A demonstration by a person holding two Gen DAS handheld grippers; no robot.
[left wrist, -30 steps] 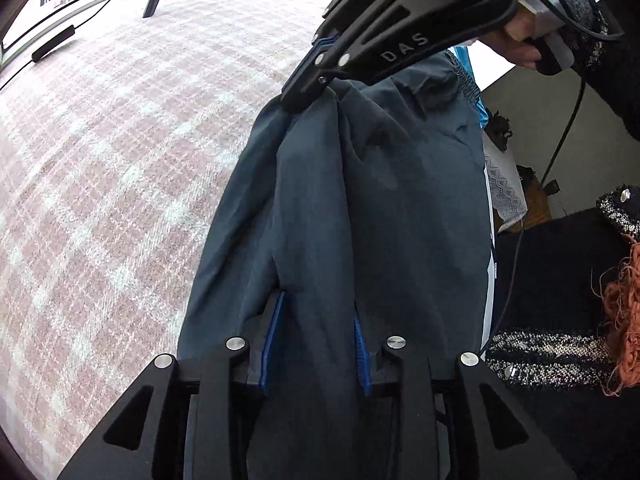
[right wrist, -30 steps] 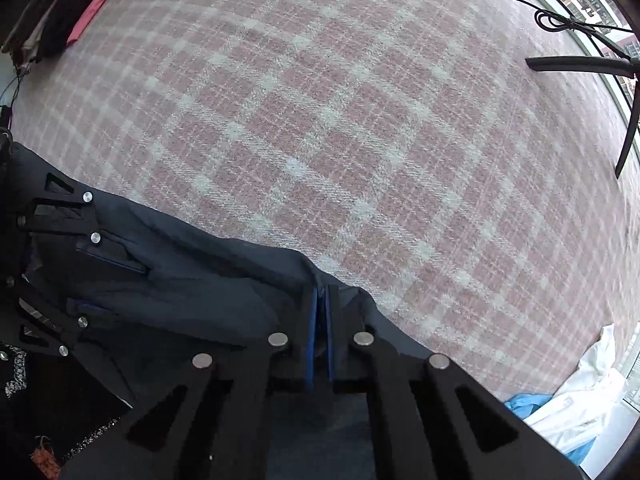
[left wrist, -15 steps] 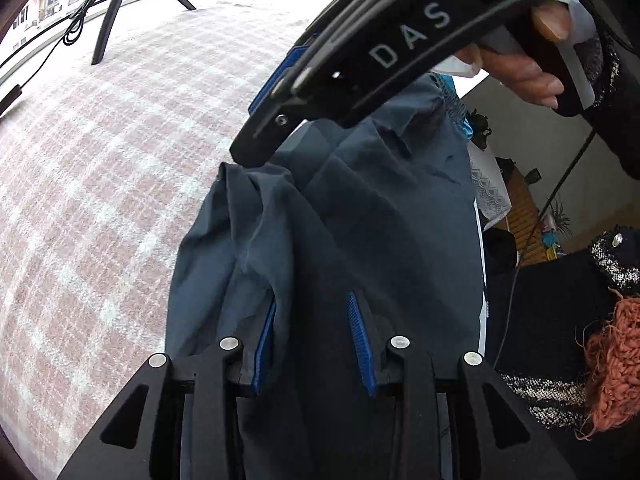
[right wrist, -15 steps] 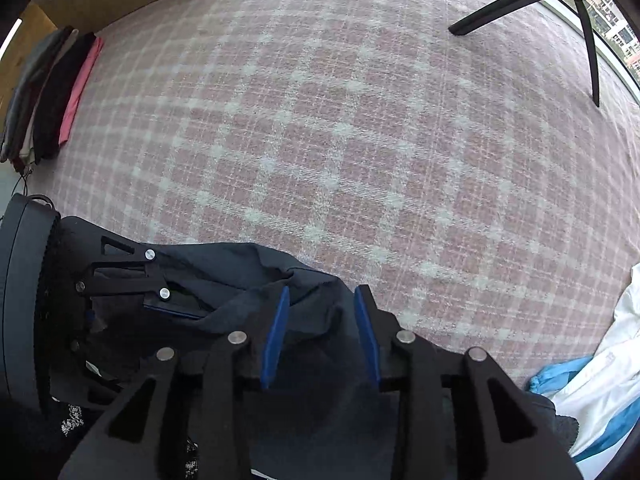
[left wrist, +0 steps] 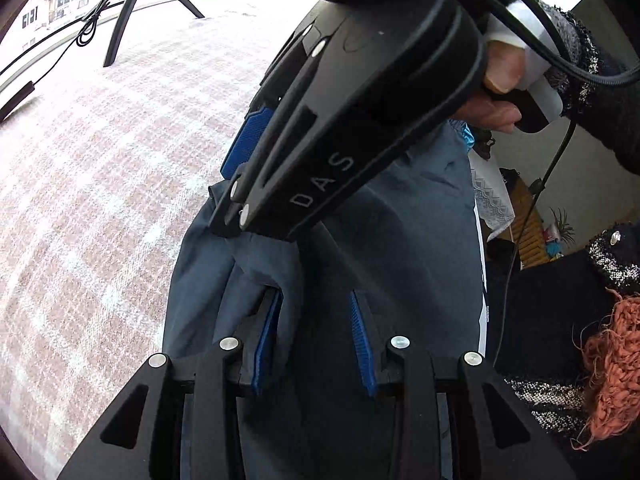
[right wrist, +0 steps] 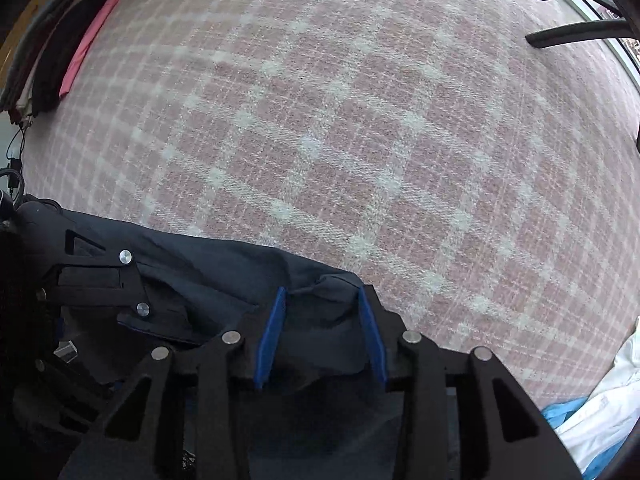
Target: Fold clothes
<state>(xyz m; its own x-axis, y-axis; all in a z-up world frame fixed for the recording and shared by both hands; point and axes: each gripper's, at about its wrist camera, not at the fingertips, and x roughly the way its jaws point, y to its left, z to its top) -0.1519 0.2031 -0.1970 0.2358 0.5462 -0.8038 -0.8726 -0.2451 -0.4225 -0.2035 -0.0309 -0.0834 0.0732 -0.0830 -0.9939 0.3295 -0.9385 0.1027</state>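
Hanging bunched above the pink plaid cloth surface (right wrist: 360, 140), dark slate-blue woven garment (left wrist: 400, 264), edge lying loosely between the parted fingers of both left gripper (left wrist: 316, 340) and right gripper (right wrist: 326, 332), apparently mid re-grip

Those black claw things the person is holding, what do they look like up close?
Each gripper is matte black plastic with silver screws and two blue ribbed finger pads. The right gripper bears white letters "DAS", and a black cable trails from it. The person's sleeve is a dark, white-flecked knit.
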